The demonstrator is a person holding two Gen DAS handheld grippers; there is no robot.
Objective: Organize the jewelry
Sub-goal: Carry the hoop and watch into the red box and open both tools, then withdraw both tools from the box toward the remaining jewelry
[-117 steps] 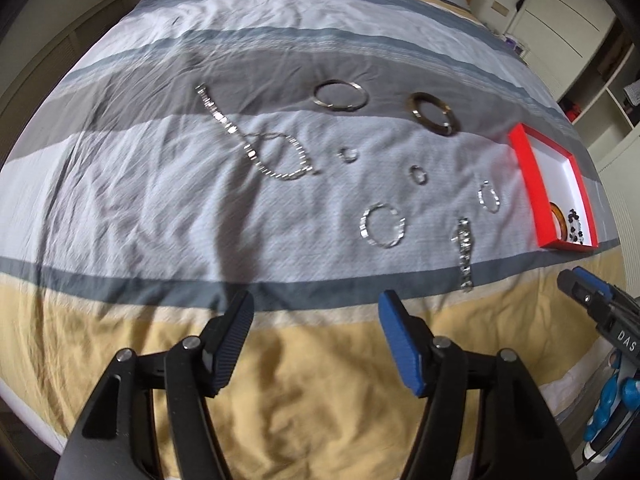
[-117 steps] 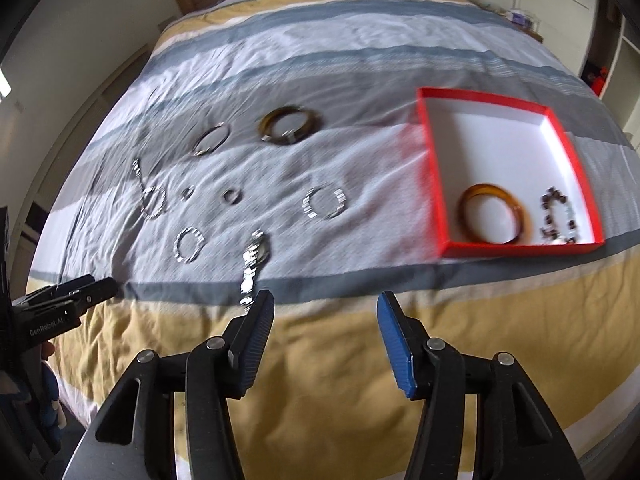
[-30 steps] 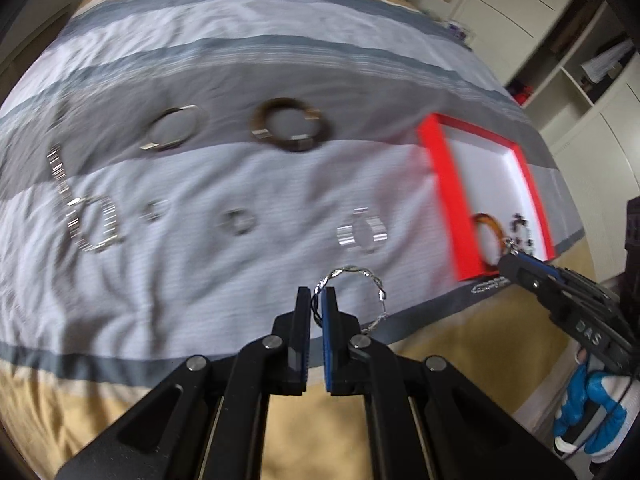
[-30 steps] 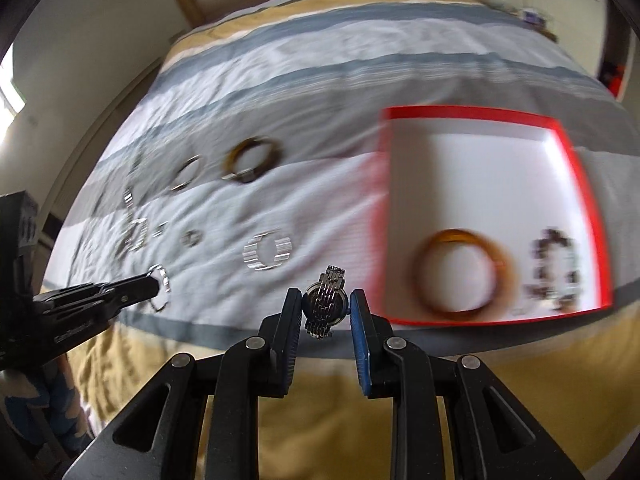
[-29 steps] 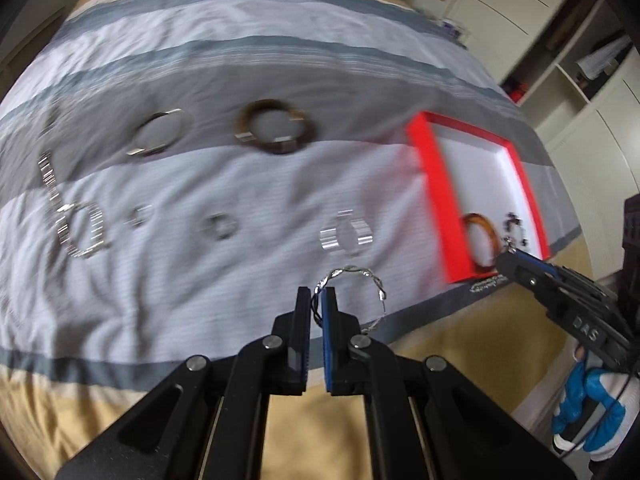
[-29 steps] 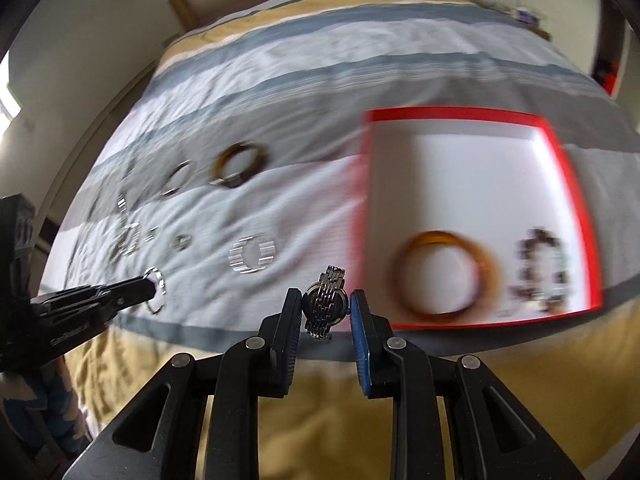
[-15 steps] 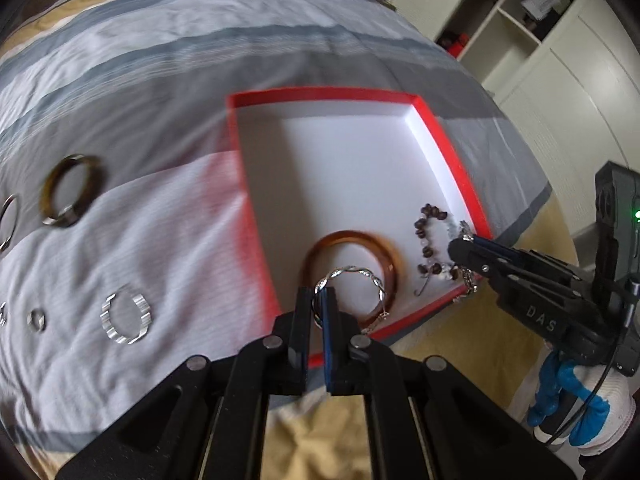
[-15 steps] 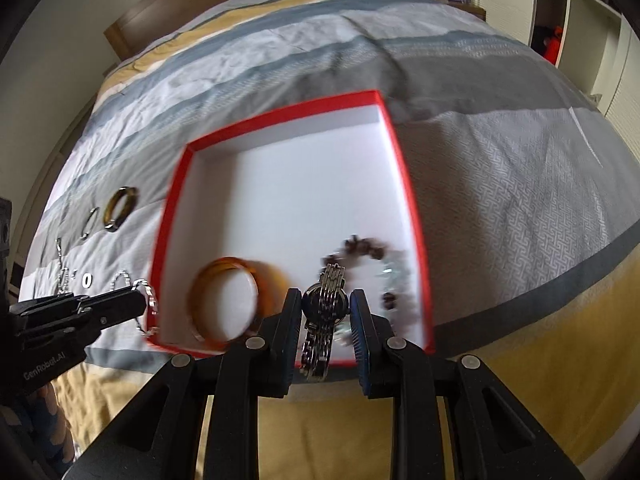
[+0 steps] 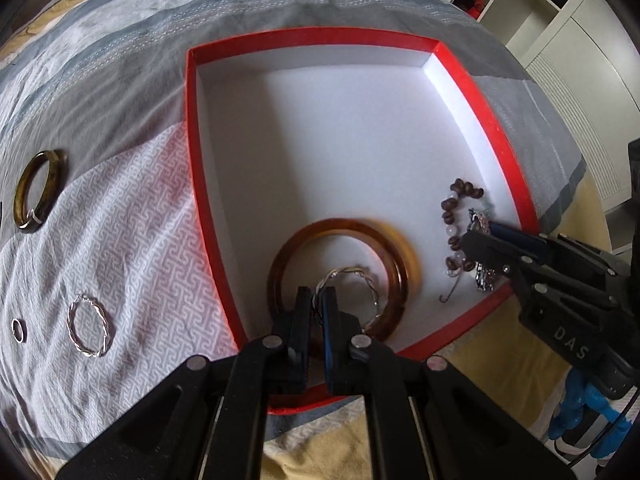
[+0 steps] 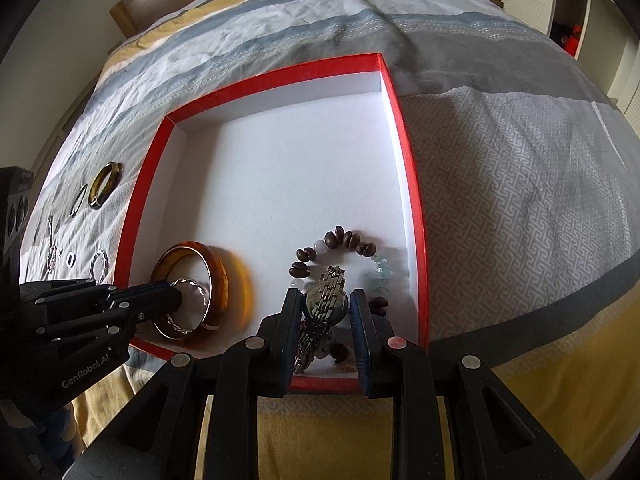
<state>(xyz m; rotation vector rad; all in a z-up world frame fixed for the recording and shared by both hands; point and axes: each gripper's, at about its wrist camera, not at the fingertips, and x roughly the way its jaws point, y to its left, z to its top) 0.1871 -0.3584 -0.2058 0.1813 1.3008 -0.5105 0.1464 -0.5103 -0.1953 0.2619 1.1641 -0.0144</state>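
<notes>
A red box (image 9: 492, 128) with a white inside lies on the striped bedspread; it also shows in the right wrist view (image 10: 408, 168). In it lie an amber bangle (image 9: 400, 256) and a brown bead bracelet (image 9: 460, 196). My left gripper (image 9: 316, 308) is shut on a twisted silver hoop (image 9: 370, 284) and holds it over the amber bangle. My right gripper (image 10: 324, 304) is shut on a silver watch (image 10: 326, 296) and holds it over the bead bracelet (image 10: 344, 240) at the box's near right corner.
On the bedspread left of the box lie a dark olive bangle (image 9: 38, 190), a second twisted silver hoop (image 9: 88, 330) and a small ring (image 9: 18, 330). More silver pieces lie further left in the right wrist view (image 10: 52, 252). Cupboards stand to the right.
Both grippers have moved closer over the box's near end with their pieces, which now hang just above the bangle and the beads. Both stay shut.
</notes>
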